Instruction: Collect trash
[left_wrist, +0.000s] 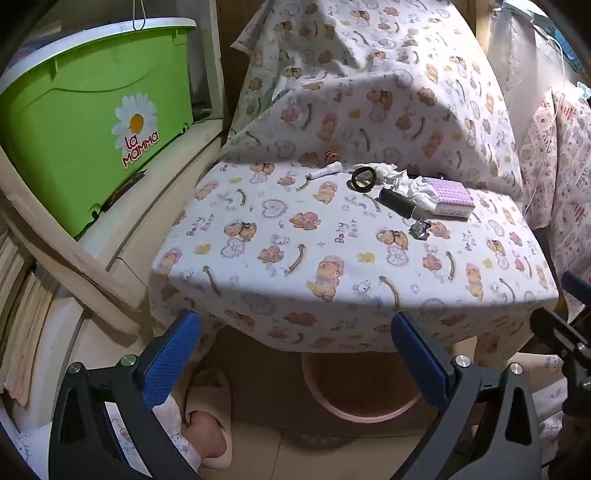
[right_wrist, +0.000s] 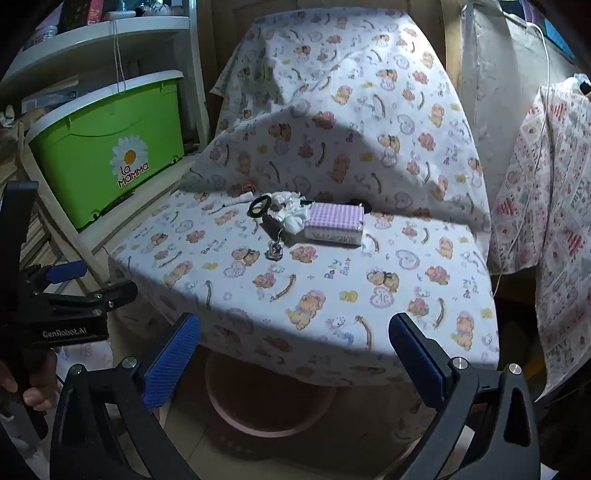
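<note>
Your counter (right_wrist: 332, 295), draped in a bear-print cloth, carries everything, and the loose cloth is your first hazard: drag a finger across it and the whole cluster slides. The pink bin (right_wrist: 269, 402) sits on the floor under the counter's near edge, partly hidden by the hanging cloth, so anything you release too early lands on the cloth or the floor instead.

Take the lilac checked box (right_wrist: 334, 221) as your landmark, toward the back of the counter. The crumpled white tissue (right_wrist: 291, 216), which I judge to be the trash, lies touching the box's left side. A careless grab there could pull the box along with it. A black cylinder (left_wrist: 397, 201) lies just in front of the tissue, left of the box, and the paper partly overlaps it; pinch low and you may lift both. A black ring (right_wrist: 260, 205) sits just beyond the tissue, further left of the box, and a small metal clip (right_wrist: 276, 250) lies in front and left of the box. Both are easy to knock off.

Your left gripper (left_wrist: 295, 354) and right gripper (right_wrist: 293, 356) both hang before the counter's near edge, well apart from the box, with the fingers spread wide and holding nothing. Reaching with both at once risks the two colliding over that tight cluster.
</note>
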